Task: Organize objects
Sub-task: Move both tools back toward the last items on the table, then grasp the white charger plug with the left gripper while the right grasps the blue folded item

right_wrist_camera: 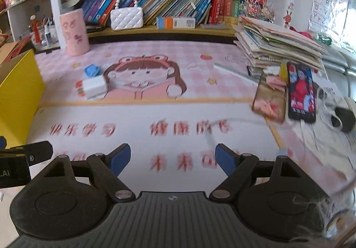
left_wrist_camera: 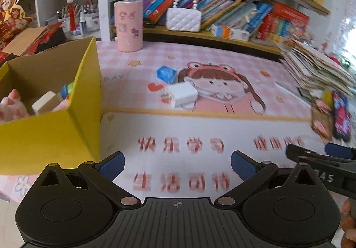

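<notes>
While two loose items remain out on the pink cartoon mat, the sorting appears to be between pickups: a white charger block (left_wrist_camera: 181, 94) lies near the mat's centre on the printed girl figure, and a small blue folded-paper piece (left_wrist_camera: 166, 74) sits just beside it, on the far side and slightly toward the box. The yellow cardboard box (left_wrist_camera: 55, 137) stands at the left edge of the desk (left_wrist_camera: 255, 154), already holding a pink plush toy (left_wrist_camera: 12, 105), a pale block (left_wrist_camera: 45, 101) and a small blue-green object (left_wrist_camera: 67, 89), so it is judged to be the collection bin. Left tongs (left_wrist_camera: 176, 164) stand wide with nothing between the blue pads, hovering above the printed red characters, short of the charger. Right tongs (right_wrist_camera: 172, 158) are likewise wide and empty, also over the characters, well apart from both items. Both views show motion blur. Off to the right lie a stack of books and papers (right_wrist_camera: 278, 43), two phones (right_wrist_camera: 300, 94) and tangled white cable (right_wrist_camera: 327, 105); a pink cylinder (left_wrist_camera: 129, 25) and a white quilted purse (left_wrist_camera: 183, 19) sit at the back by the bookshelf. Judgement: next move calls for advancing one pair of tongs forward and down over the charger block, straddling its narrower sides, closing, then carrying it left into the box. Risk: nudging the blue piece during the approach.
</notes>
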`<state>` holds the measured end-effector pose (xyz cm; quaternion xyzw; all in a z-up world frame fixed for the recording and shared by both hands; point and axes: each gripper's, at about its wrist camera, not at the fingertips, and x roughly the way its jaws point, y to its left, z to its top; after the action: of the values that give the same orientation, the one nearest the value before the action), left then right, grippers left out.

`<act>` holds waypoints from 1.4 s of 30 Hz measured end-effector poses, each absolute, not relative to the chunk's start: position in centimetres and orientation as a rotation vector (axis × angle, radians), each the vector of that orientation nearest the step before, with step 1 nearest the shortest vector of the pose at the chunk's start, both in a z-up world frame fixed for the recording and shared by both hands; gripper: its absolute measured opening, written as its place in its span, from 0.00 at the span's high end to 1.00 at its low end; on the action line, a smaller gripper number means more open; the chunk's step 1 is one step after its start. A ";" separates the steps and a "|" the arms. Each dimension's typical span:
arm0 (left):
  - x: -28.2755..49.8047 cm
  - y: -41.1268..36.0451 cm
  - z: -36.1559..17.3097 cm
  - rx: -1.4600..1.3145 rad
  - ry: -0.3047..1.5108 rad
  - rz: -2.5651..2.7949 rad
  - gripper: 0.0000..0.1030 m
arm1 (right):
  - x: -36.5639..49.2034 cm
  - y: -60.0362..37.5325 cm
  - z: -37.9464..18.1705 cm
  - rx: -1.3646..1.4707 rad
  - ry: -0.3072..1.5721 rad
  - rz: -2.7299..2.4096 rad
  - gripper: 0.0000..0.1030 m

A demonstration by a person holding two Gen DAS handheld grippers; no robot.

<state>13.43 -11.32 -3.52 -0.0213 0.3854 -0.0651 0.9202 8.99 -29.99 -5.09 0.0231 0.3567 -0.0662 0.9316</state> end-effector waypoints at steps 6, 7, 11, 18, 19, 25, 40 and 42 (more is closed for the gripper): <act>18.3 -13.1 -3.6 -0.014 0.754 -0.057 0.00 | 14.7 -33.0 -4.5 0.071 0.691 -0.128 0.16; 19.1 -13.4 -3.7 -0.013 0.752 -0.046 0.00 | 15.6 -33.3 -4.4 0.072 0.682 -0.124 0.15; 22.2 -14.6 -4.5 -0.024 0.750 -0.017 0.00 | 18.6 -34.3 -3.9 0.080 0.659 -0.105 0.14; 27.7 -16.3 -7.0 -0.041 0.771 0.043 0.01 | 21.7 -35.2 -3.2 0.101 0.637 -0.083 0.13; 28.3 -16.4 -7.5 -0.038 0.779 0.063 0.01 | 21.9 -35.3 -3.2 0.100 0.639 -0.081 0.13; 30.3 -16.3 -9.5 -0.025 0.829 0.115 0.18 | 22.6 -36.1 -3.5 0.096 0.651 -0.081 0.13; 19.6 -11.5 -3.8 -0.089 0.826 0.013 0.32 | 26.3 -32.8 -5.8 0.091 0.695 0.086 0.13; 17.5 -10.8 -3.3 -0.082 0.837 0.032 0.32 | 27.4 -31.3 -6.6 0.064 0.704 0.139 0.13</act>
<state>17.47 -10.82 -3.34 -0.0399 0.4064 0.0153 0.9127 27.37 -31.33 -6.56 0.0312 0.3444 0.0679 0.9358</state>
